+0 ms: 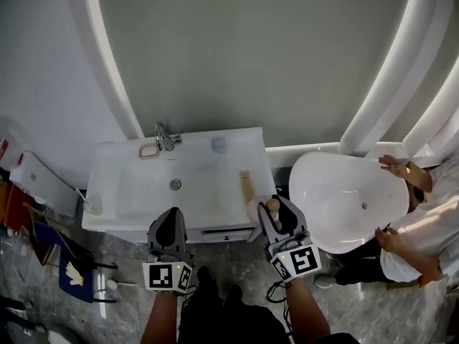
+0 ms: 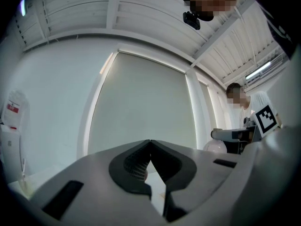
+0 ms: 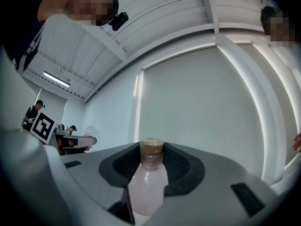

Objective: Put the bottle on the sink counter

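Note:
My right gripper (image 1: 277, 213) is shut on a pale pink bottle (image 1: 271, 206) with a brown cap, held in front of the right front corner of the white sink counter (image 1: 122, 165). In the right gripper view the bottle (image 3: 146, 185) stands upright between the jaws of the right gripper (image 3: 150, 161), cap on top. My left gripper (image 1: 170, 219) hovers at the counter's front edge, left of the bottle. The left gripper view shows the left gripper (image 2: 150, 145) shut with its tips touching and nothing between them.
A faucet (image 1: 165, 136), a soap dish (image 1: 148, 150) and a wooden brush (image 1: 246, 185) sit on the counter, with a small cup (image 1: 93, 206) at its left edge. A white bathtub (image 1: 344, 196) lies to the right, where a person in white (image 1: 419, 235) leans over it. A blue chair (image 1: 72, 271) stands on the left.

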The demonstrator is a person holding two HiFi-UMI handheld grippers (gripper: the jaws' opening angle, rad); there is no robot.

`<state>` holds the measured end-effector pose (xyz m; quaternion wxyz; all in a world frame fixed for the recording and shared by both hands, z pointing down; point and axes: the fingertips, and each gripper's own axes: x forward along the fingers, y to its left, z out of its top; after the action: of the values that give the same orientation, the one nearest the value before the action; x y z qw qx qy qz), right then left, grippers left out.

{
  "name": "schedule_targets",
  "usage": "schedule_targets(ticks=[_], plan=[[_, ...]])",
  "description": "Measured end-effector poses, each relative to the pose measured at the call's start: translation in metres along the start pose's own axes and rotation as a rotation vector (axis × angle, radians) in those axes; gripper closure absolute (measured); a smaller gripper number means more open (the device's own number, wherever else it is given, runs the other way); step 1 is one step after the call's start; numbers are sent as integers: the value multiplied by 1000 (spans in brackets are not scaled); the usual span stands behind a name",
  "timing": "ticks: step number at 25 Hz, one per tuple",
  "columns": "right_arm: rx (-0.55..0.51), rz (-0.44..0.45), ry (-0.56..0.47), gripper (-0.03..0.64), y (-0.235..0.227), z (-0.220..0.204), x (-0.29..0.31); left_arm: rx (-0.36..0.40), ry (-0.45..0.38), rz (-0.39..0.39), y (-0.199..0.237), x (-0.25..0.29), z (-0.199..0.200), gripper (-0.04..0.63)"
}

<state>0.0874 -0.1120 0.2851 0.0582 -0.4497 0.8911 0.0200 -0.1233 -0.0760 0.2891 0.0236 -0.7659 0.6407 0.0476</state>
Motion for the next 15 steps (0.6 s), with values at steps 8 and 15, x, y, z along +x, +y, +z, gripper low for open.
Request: schedule_targets(ticks=[8,15], plan=[[9,-26,13,457,-13,-21,56,-19,23,-25,32,54,-25,571],[10,-75,23,457,-23,-39,112,-17,15,-78,66,116,-39,571]])
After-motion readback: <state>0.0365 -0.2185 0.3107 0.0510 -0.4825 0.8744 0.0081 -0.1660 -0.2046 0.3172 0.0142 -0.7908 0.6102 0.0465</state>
